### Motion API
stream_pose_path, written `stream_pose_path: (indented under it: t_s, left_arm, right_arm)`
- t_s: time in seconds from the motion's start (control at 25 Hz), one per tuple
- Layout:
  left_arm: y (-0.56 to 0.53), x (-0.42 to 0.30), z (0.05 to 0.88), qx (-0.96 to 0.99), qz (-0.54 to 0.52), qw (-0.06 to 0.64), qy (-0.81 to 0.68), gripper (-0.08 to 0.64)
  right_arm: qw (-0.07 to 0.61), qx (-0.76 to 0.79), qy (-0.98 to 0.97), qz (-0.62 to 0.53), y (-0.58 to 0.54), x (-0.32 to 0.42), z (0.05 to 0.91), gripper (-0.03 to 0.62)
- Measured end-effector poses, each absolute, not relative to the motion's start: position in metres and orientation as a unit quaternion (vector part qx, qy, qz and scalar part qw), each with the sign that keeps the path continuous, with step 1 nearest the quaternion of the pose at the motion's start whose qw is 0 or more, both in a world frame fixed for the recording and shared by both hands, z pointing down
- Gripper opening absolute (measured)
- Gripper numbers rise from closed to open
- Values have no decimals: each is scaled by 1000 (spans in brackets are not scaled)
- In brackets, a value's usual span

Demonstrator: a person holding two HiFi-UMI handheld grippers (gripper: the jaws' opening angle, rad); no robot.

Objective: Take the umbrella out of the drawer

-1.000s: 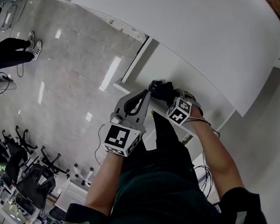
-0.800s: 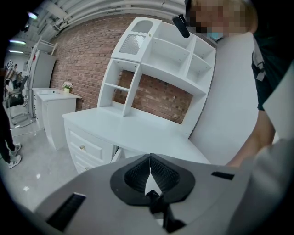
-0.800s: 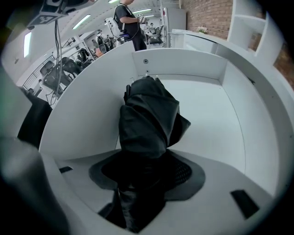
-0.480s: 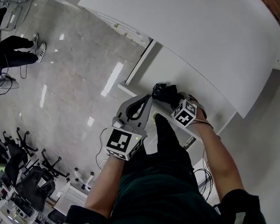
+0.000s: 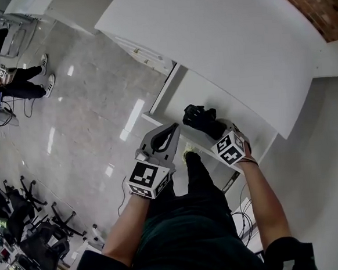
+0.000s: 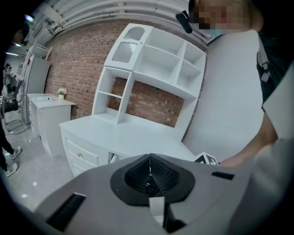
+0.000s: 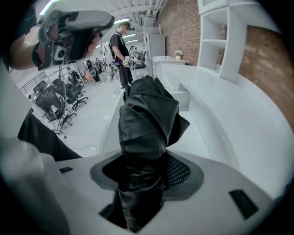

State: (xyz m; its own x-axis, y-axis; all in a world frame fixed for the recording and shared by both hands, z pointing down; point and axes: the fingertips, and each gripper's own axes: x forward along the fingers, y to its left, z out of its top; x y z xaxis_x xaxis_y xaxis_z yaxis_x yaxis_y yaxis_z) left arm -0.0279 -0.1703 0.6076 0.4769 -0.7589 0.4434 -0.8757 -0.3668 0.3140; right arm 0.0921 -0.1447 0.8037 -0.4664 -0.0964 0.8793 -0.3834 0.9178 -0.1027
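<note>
The right tongs [image 7: 143, 176] are pinching the black folded umbrella [image 7: 148, 117] by its lower end. Their jaws have just been closing on the bunched cloth, and they hold it over the open drawer [image 5: 203, 91], its free end pointing away. The left tongs [image 6: 149, 176] are pressed together with nothing between them, near the drawer's front edge and apart from the umbrella.

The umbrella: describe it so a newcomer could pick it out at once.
Find the white desk and the open drawer under its edge. At that drawer the right gripper, jaws just closed, clamps the umbrella: a folded, crumpled black bundle, the only dark thing against the white furniture.
</note>
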Motion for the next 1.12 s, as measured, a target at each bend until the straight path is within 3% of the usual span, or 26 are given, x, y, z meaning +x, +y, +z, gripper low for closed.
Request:
stream_pose_path:
  t_s: [1.12]
  left_arm:
    - [-142, -41, 471, 856, 47, 246, -453, 8]
  right_arm:
    - [191, 395, -889, 129, -166, 83, 510, 216]
